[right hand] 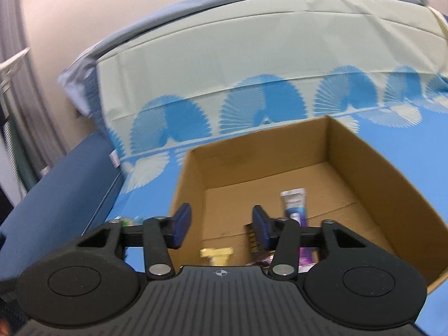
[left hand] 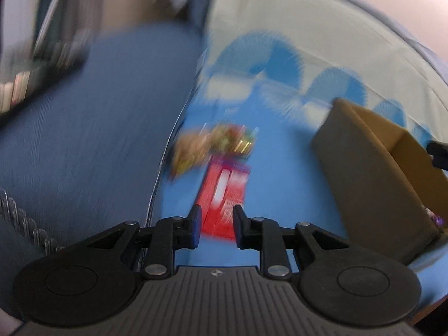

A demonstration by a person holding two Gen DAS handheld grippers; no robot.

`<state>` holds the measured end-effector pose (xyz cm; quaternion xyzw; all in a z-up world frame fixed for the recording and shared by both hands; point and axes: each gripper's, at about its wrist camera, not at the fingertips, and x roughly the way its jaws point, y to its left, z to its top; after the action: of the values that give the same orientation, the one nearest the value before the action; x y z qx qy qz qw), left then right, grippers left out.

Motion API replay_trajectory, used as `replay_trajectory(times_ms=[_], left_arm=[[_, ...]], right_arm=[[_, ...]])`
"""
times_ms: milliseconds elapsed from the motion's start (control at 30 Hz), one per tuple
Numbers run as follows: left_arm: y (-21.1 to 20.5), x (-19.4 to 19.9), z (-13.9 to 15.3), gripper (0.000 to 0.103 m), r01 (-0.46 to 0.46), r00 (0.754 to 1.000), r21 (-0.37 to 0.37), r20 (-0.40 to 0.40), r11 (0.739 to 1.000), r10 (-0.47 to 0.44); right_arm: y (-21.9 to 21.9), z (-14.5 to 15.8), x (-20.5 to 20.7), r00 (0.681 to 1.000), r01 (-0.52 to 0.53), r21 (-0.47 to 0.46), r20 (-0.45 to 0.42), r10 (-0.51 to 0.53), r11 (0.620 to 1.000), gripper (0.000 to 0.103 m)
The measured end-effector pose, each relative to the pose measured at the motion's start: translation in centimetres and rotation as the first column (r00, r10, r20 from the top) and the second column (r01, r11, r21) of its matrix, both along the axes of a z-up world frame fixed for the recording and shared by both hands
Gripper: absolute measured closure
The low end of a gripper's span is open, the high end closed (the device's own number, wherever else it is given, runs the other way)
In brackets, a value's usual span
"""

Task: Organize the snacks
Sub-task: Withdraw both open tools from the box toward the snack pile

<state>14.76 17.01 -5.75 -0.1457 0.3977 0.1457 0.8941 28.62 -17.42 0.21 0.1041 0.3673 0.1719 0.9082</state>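
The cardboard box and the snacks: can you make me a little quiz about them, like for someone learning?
1. True or false: the cardboard box already has snacks in it.
2. What colour is the snack box in front of the left gripper?
A. green B. red C. white
3. Fill in: the right gripper hangs over the ____ with nothing between its jaws.

Key: 1 true, a purple packet and a gold wrapper lie inside. 2 B. 3 cardboard box.

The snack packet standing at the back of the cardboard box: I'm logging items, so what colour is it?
Purple and white packet; right wrist view shows it best.
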Motion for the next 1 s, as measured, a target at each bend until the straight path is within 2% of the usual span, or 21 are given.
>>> replay_trajectory(times_ms=[67,167,233,267,333,400,600,767,1000], left_arm=[[0.9,-0.1,0.4,0.079,-0.018,0.998,-0.019,0.054,1.0,0.019],[0.6,0.8,-0.3,0.077,0.004,0.999,-0.002,0.038,1.0,-0.004],[0.5,1.5,-0.7,0.067,0.007,1.0,0.011,0.028,1.0,-0.008],[0.6,1.9,-0.9,0.059,0.001,1.0,0.01,0.027,1.0,-0.002],[0.2,2.7,-1.3,0.051,0.006,1.0,0.017,0.025,1.0,-0.007],[-0.3,3.6,-2.0,0.037,0.014,1.0,0.036,-0.008,0.999,-0.014],[-1.3,6.0,-4.4,0.022,0.05,0.994,0.086,-0.106,0.995,-0.04],[-1.3,7.3,-6.0,0.021,0.05,0.988,0.096,-0.152,0.994,-0.035],[-1.3,8.0,-6.8,0.021,0.059,0.983,0.097,-0.18,0.994,-0.041]], right_arm=[[1.0,0.0,-0.5,0.999,-0.038,0.004,0.013,0.038,0.999,0.062],[2.3,0.2,-1.2,0.995,-0.092,0.025,0.03,0.091,0.995,0.062],[3.0,0.3,-1.5,0.99,-0.133,0.035,0.043,0.131,0.991,0.062],[3.4,0.3,-1.7,0.988,-0.144,0.04,0.054,0.142,0.989,0.062],[4.0,0.3,-2.0,0.984,-0.169,0.041,0.063,0.166,0.985,0.061],[4.4,0.1,-2.2,0.981,-0.187,0.038,0.061,0.185,0.982,0.059],[5.6,-0.4,-2.6,0.975,-0.219,0.027,0.046,0.218,0.975,0.053],[6.8,-0.5,-3.3,0.966,-0.251,0.018,0.06,0.25,0.968,0.052],[8.8,-0.7,-4.2,0.95,-0.304,-0.007,0.076,0.303,0.953,0.049]])
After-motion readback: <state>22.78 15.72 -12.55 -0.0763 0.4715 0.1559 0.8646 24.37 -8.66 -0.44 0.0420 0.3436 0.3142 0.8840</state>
